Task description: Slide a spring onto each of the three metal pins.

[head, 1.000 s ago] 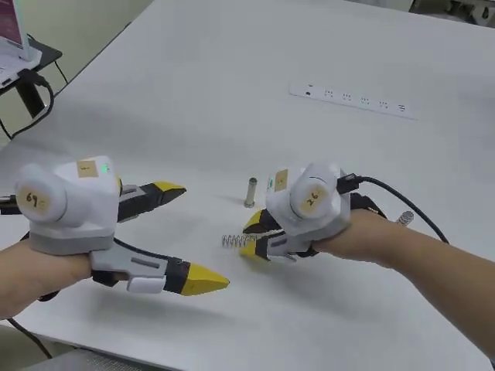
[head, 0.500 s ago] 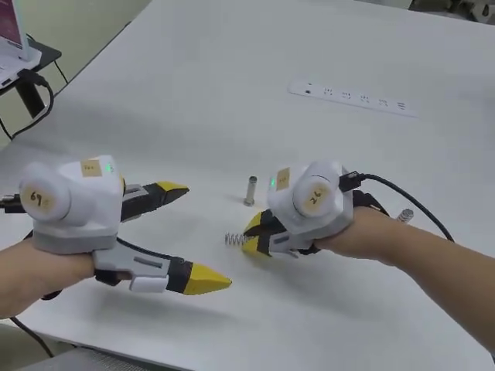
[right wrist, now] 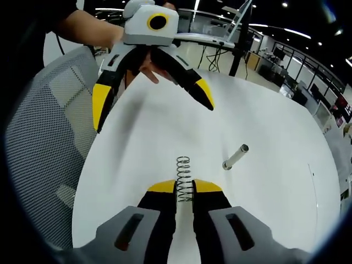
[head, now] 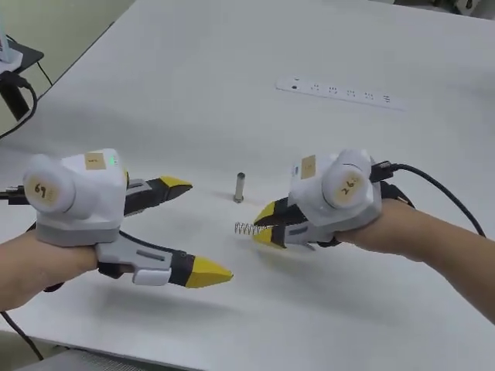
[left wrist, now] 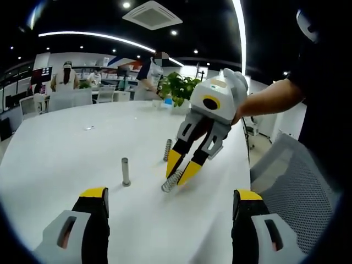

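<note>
My right gripper (head: 265, 225) is shut on one end of a small coil spring (head: 246, 229), which sticks out leftward just above the white table (head: 193, 100). In the right gripper view the spring (right wrist: 183, 179) stands out between my shut jaws (right wrist: 184, 191). A bare metal pin (head: 239, 188) stands upright just beyond the spring, also seen as the pin (right wrist: 235, 157) and the pin (left wrist: 126, 171). My left gripper (head: 193, 228) is wide open with nothing in it, to the left of the spring. A second pin (left wrist: 167, 149) behind the right gripper (left wrist: 183, 165) seems to carry a spring.
A white power strip (head: 340, 94) lies farther back on the table. A black cable (head: 441, 193) runs from the right gripper. A grey mesh chair (right wrist: 44, 137) stands at the table's near edge. People stand far off (left wrist: 154, 66).
My right gripper has carried the spring a little to the right, so it now lies in front of the pin. The left gripper stays open in about the same place.
</note>
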Demonstrator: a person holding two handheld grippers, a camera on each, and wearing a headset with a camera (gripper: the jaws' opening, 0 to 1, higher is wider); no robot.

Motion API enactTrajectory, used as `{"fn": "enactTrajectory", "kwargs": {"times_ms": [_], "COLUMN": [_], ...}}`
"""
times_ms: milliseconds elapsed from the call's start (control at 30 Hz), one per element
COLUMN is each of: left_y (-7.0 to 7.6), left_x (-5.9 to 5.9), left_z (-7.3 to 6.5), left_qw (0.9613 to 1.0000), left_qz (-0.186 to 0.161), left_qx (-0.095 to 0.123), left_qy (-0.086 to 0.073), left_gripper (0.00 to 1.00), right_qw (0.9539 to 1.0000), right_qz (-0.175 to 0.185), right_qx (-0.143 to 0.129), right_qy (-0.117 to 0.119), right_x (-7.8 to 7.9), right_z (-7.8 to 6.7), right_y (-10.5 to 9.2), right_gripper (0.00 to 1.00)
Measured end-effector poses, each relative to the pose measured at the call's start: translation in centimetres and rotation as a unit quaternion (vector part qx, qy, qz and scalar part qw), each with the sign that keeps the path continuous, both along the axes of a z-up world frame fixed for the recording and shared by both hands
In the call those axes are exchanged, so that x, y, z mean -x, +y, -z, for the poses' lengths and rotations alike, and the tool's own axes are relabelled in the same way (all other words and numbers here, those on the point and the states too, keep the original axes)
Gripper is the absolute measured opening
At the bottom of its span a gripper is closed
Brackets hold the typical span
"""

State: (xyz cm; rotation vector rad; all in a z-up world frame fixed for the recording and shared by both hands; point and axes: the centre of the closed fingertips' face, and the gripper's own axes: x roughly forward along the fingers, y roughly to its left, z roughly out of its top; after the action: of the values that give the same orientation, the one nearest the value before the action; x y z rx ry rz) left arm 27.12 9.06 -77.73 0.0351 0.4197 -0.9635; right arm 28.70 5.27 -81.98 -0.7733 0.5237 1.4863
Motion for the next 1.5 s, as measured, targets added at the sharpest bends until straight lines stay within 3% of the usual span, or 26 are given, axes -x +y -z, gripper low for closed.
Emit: {"fn": "enactTrajectory", "kwargs": {"times_ms": [433,667,933,1233,1500], "left_y": [-2.0,-3.6,-5.6,-8.0,-8.7], "left_x": [-0.3,-0.4,-0.7,-0.5,-0.5], "left_z": [-0.3,-0.6,-0.5,-0.5,-0.5], "left_qw": [0.9995,0.9983,0.9963,0.9925,0.9910], "left_qz": [0.033,0.058,0.085,0.120,0.131], "left_qx": [-0.002,-0.003,-0.011,-0.014,-0.011], "left_qy": [-0.001,-0.007,-0.011,-0.019,-0.021], "left_gripper": [0.82,0.75,0.63,0.40,0.26], "right_qw": [0.9997,0.9995,0.9993,0.9989,0.9990], "right_qz": [0.015,0.024,0.031,0.035,0.030], "right_qx": [-0.015,-0.016,-0.021,-0.028,-0.032], "right_qy": [-0.010,-0.008,-0.006,-0.009,-0.010], "right_x": [0.7,1.1,1.6,1.8,2.3], "right_z": [-2.0,-2.2,-2.6,-3.4,-3.8], "right_y": [-2.1,-3.3,-4.2,-4.7,-4.7], "right_gripper": [0.08,0.08,0.08,0.08,0.08]}}
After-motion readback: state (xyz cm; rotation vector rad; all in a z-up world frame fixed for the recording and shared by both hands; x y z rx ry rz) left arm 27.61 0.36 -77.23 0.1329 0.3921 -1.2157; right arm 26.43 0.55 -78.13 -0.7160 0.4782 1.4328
